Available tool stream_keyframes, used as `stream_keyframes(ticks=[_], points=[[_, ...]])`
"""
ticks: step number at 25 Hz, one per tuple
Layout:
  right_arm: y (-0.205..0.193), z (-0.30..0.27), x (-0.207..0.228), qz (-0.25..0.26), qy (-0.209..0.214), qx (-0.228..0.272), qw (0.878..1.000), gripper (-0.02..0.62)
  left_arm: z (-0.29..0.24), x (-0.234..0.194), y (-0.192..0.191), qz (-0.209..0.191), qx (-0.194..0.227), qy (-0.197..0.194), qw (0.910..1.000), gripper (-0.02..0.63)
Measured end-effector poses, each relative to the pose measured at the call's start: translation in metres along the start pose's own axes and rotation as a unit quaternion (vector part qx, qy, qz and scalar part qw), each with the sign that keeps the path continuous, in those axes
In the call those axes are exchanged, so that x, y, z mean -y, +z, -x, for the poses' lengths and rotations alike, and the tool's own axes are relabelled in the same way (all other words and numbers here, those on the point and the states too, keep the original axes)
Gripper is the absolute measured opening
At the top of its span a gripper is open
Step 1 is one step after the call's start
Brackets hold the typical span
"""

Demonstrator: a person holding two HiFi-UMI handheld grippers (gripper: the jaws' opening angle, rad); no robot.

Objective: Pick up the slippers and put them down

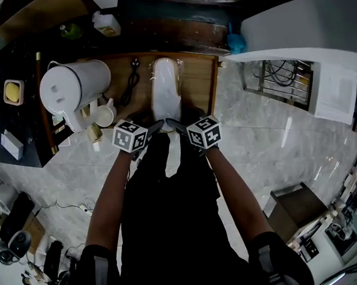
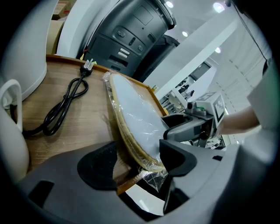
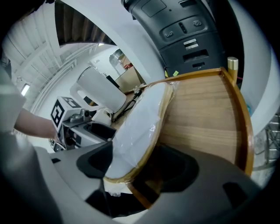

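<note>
1. Your left gripper (image 1: 155, 127) and right gripper (image 1: 178, 126) are side by side just in front of you. Both point toward 12 o'clock and tip down.
2. In the left gripper view, the left gripper's (image 2: 138, 164) jaws are spread wide. The near end of the slippers (image 2: 135, 118) sits between them, and the pads do not squeeze it.
3. In the right gripper view, the right gripper's (image 3: 135, 166) jaws are spread wide too. The same end of the slippers (image 3: 135, 131) sits between them, not pinched.
4. The slippers (image 1: 164, 86) are white and wrapped in clear plastic. They lie on the wooden tray (image 1: 196, 79) and stretch away toward 12 o'clock. Their near end is at the tray's near edge.
5. A black cord (image 1: 130, 82) lies on the tray at 11 o'clock, near the slippers but not touching them.
6. A big white jug (image 1: 75, 84) stands at 10 o'clock, with a white cup (image 1: 105, 115) just beside it.
</note>
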State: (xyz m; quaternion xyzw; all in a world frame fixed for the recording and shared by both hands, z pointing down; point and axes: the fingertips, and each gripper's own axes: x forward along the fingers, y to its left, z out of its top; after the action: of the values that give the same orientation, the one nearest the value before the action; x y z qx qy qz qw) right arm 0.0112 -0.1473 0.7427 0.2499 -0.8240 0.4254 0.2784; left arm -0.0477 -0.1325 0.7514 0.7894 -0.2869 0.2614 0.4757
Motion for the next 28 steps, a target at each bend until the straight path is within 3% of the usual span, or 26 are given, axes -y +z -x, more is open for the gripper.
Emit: stream_keyframes(ticks=[1, 2, 8, 14, 23, 28], points=[[-0.001, -0.001, -0.001, 0.001, 0.004, -0.004, 1.0, 0.29, -0.001, 0.0, -0.001, 0.002, -0.005, -0.001, 1.0, 0.301], [-0.002, -0.001, -0.002, 0.001, 0.006, -0.008, 1.0, 0.279, -0.001, 0.0, -0.001, 0.003, -0.01, -0.003, 0.9999, 0.301], [-0.002, -0.007, -0.003, -0.009, 0.018, -0.022, 1.0, 0.276, -0.001, -0.001, -0.001, 0.021, -0.026, -0.024, 0.9992, 0.299], [-0.003, -0.009, -0.002, -0.016, 0.021, -0.036, 0.999, 0.269, -0.006, 0.003, -0.001, 0.003, -0.034, -0.019, 0.9992, 0.272], [0.001, -0.002, -0.007, -0.002, 0.02, -0.037, 0.999, 0.255, -0.002, 0.008, 0.0, 0.026, -0.013, -0.033, 0.999, 0.265], [0.006, 0.004, -0.012, -0.007, 0.022, -0.027, 0.999, 0.252, 0.006, 0.014, 0.005, 0.013, 0.002, -0.029, 0.9995, 0.264]])
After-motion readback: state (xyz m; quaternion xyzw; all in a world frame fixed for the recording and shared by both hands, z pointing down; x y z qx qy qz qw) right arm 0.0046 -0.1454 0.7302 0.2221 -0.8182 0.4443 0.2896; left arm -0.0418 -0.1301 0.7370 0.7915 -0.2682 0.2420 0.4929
